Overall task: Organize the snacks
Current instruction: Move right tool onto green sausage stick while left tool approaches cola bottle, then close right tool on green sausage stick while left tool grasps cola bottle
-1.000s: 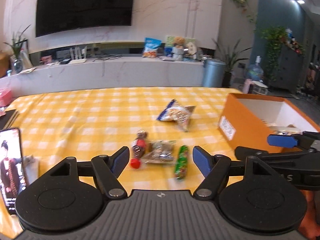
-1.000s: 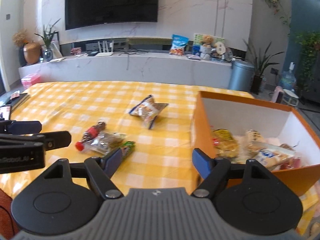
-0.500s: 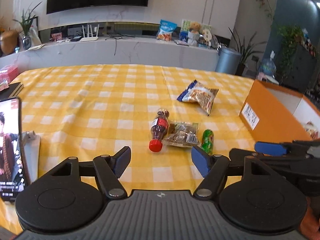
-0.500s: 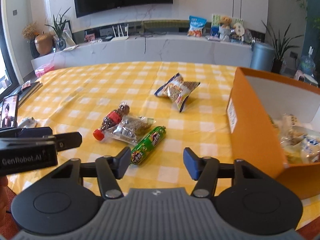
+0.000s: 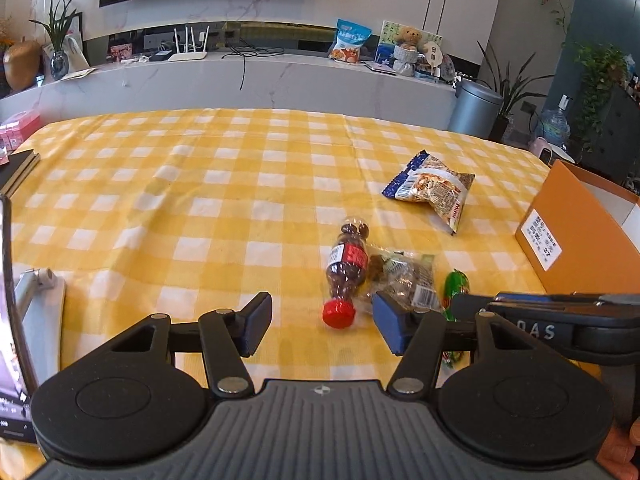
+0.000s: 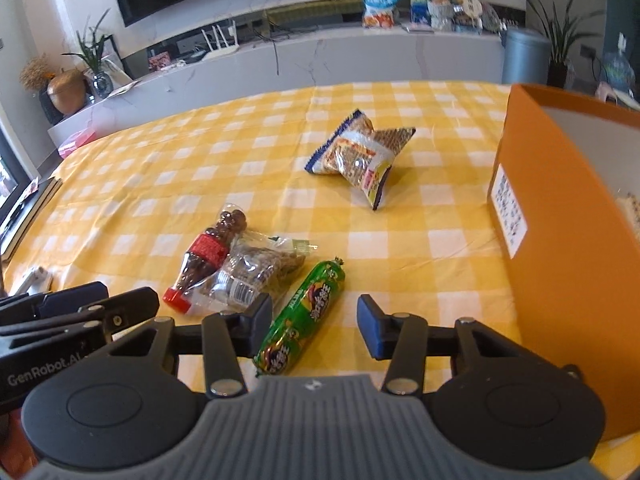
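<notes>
Both grippers dropped closer, jaws closing. Right gripper [image 6: 316, 326] half-open around the green foil sausage stick [image 6: 304, 316], not pinching yet; left gripper [image 5: 320, 326] open, empty, near the small red-capped candy bottle [image 5: 347, 268]. Clear crinkly packet [image 6: 250, 274] could snag. Orange cardboard box [image 6: 560, 216] waits alongside.

Green sausage stick [image 6: 305, 319], clear nut packet [image 6: 252, 274], cola-bottle candy [image 6: 208, 254], lying clustered
</notes>
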Demonstrator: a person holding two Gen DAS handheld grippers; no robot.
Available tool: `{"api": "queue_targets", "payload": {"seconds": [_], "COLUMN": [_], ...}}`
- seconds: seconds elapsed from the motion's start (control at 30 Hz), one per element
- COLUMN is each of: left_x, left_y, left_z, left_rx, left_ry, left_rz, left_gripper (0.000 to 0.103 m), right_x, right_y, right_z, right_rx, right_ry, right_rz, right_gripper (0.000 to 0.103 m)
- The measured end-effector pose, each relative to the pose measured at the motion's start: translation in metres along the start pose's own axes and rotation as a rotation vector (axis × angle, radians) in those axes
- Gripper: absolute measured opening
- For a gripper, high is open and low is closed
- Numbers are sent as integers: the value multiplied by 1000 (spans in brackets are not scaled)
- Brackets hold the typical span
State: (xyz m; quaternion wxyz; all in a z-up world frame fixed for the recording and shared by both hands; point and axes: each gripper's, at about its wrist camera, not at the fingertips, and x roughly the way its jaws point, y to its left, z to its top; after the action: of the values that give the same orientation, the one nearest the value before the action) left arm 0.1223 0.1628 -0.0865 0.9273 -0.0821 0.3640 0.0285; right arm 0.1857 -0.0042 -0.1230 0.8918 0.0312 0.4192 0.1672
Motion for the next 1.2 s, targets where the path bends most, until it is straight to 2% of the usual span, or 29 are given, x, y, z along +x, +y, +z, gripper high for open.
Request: {"api": "queue_targets", "payload": {"seconds": [0.27, 0.33, 0.4, 0.43, 0.57, 0.7, 0.83, 0.97, 1.03, 1.07, 1.2], "left_x": [8, 10, 11, 12, 15, 24, 35, 47, 53, 56, 64], "left_y": [4, 5, 6, 6, 4, 8, 12, 6, 2, 0, -5], "left_z": [9, 10, 11, 11, 13, 18, 25, 30, 31, 31, 31], "left_rx": [0, -5, -7, -5, 0, -26, -62, -20, 19, 35, 57], "left_ry": [-8, -6, -3, -1, 7, 31, 51, 58, 65, 68, 83], "left_rz": [4, 0, -5, -7, -17, -57, -78, -49, -11, -4, -13], "left_gripper": [69, 69, 69, 69, 69, 69, 66, 64, 57, 57, 54], "right_x": [19, 22, 22, 21, 20, 17, 20, 21, 22, 23, 23], "right_y": [0, -1, -2, -2, -3, -11, -17, -16, -17, -17, -17], "right_z": [-1, -1, -1, -2, 0, 4, 5, 4, 3, 3, 4], "right_rx": [30, 38, 30, 27, -13, -46, -47, -58, -53, -55, -61], "right_ry": [57, 65, 60, 60, 55, 32, 46, 40, 48, 46, 46], "right_rz": [18, 31, 29, 32, -5, -57, -54, -56, -47, -46, -43], "right_gripper": [41, 36, 23, 22, 21, 21, 21, 22, 22, 22, 22]}}
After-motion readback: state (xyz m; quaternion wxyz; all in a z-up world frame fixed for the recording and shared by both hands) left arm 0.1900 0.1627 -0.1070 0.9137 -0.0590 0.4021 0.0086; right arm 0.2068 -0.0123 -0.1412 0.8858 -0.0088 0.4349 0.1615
